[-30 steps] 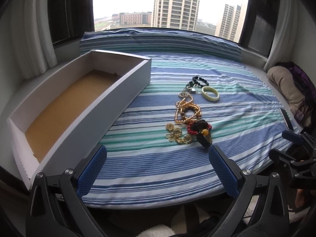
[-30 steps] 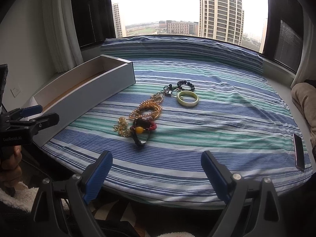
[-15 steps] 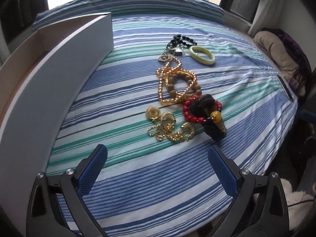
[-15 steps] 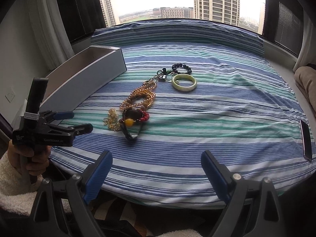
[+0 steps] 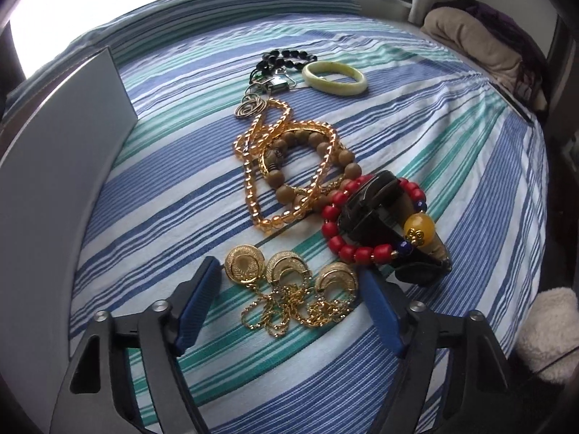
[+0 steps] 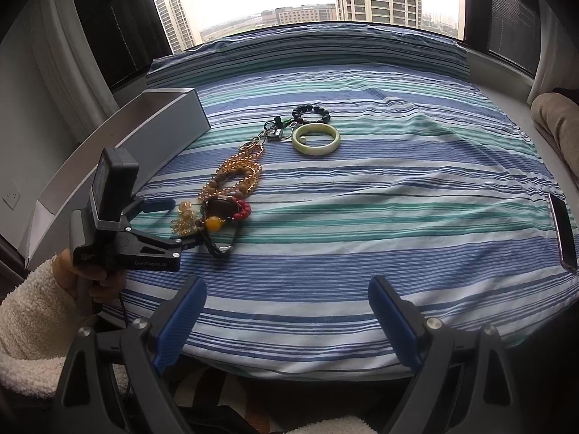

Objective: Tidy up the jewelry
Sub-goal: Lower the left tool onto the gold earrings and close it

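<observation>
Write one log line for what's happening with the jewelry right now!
left tool: open, straddling gold medallion chain | right tool: open, hanging back | jade bangle, red bead bracelet: on striped sheet

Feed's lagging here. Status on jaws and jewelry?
Left gripper open, straddling gold medallion chain. Right gripper open, empty. Red bead bracelet close alongside.

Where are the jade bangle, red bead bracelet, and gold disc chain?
jade bangle [image 5: 334, 79], left wrist view, near rim.
red bead bracelet [image 5: 338, 242], left wrist view, lower-left beads.
gold disc chain [image 5: 244, 266], left wrist view, leftmost disc.
</observation>
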`<action>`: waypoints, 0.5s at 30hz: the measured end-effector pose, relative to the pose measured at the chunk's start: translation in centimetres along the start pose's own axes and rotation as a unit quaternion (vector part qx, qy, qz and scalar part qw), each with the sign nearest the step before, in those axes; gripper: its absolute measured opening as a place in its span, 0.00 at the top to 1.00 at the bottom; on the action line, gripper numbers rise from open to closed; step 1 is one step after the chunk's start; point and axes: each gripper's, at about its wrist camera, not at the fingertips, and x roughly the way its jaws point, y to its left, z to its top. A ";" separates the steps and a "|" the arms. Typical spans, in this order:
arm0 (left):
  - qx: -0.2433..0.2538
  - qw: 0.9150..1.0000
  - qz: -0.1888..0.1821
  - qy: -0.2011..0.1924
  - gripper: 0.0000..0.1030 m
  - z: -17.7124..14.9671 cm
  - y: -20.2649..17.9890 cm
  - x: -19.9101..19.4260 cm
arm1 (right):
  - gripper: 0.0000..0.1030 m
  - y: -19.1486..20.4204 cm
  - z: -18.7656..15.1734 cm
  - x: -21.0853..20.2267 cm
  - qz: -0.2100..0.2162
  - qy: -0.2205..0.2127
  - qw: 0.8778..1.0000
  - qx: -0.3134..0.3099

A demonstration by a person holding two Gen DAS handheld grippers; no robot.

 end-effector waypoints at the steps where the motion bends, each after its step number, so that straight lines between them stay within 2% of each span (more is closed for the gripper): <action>1: -0.001 1.000 -0.001 0.001 0.54 0.1 0.0 -0.2 | 0.10 0.0 0.0 -0.1 0.000 -0.002 1.000 0.000; 2: -0.003 1.000 -0.002 0.001 0.76 0.1 0.1 -0.3 | 0.10 -0.1 0.0 -0.2 0.000 -0.003 1.000 0.000; 4: -0.019 1.000 -0.011 0.005 0.82 0.0 0.6 -0.6 | 0.10 -0.2 -0.1 -0.2 0.000 -0.004 1.000 0.002; 6: -0.041 0.999 -0.016 0.006 0.83 -0.2 1.1 -0.8 | 0.10 -0.4 -0.1 -0.1 0.001 -0.003 1.000 0.005; 8: -0.060 0.998 -0.014 -0.003 0.97 -0.5 1.4 -1.5 | 0.10 -0.4 -0.1 -0.1 0.002 -0.003 1.000 0.006; 15: -0.126 0.991 -0.014 -0.032 0.97 -1.6 3.5 -4.6 | 0.10 0.0 -0.1 -0.3 0.003 -0.005 1.000 0.000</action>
